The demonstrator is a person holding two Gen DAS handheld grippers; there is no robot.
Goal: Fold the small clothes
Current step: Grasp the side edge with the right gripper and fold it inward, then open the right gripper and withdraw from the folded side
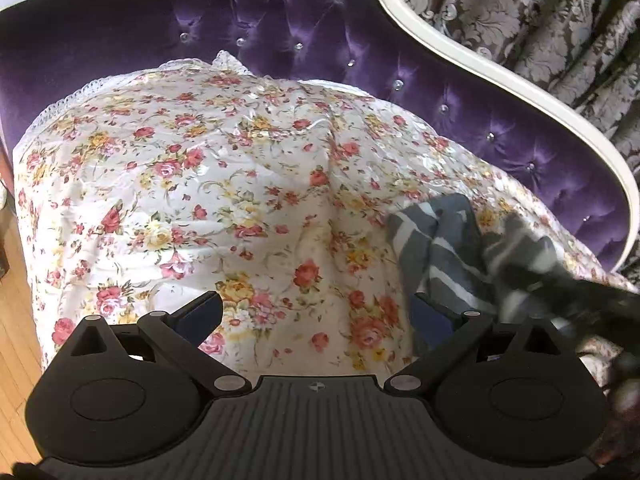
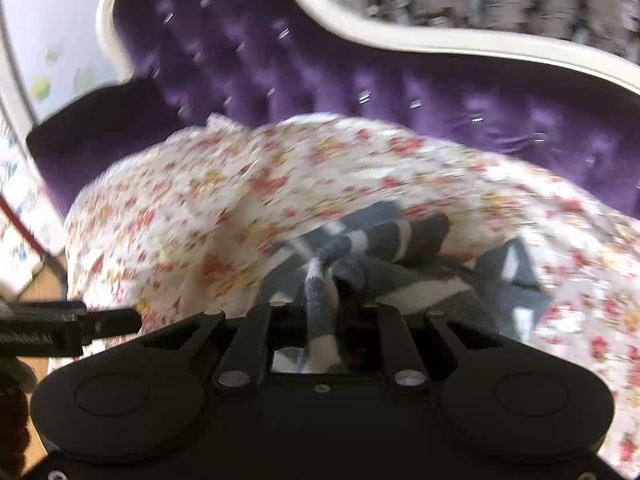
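A small grey garment with white stripes (image 1: 440,248) lies crumpled on the right part of the floral sheet (image 1: 224,200). In the left wrist view my left gripper (image 1: 316,316) stands open over the sheet with nothing between its fingers, and its right finger is beside the garment's near edge. My right gripper (image 1: 532,280) shows there as a dark blur at the right, with a bunch of the garment in it. The blurred right wrist view has my right gripper (image 2: 334,292) shut on a bunched fold of the striped garment (image 2: 360,248), lifted a little off the sheet.
The floral sheet covers the seat of a purple tufted sofa (image 1: 304,28) with a white curved frame (image 1: 472,60). A patterned curtain (image 1: 540,12) hangs behind. Wooden floor (image 1: 16,300) shows at the left edge. My left gripper (image 2: 80,324) appears at the left of the right wrist view.
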